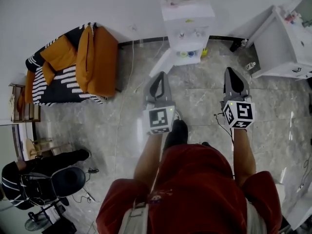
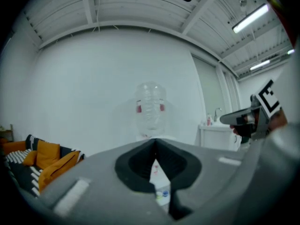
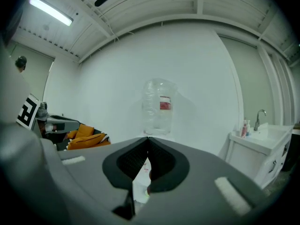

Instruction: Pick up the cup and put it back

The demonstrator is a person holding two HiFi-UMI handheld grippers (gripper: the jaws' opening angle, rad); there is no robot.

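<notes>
One seated person, head view only

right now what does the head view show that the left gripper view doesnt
Only the head view: the marble floor, the wearer's red shirt and a seated person at lower left. Only the left gripper view: the ceiling lights and a faucet. Both: the water dispenser with its bottle, the orange-and-striped sofa, the white cabinet and the right gripper.
</notes>
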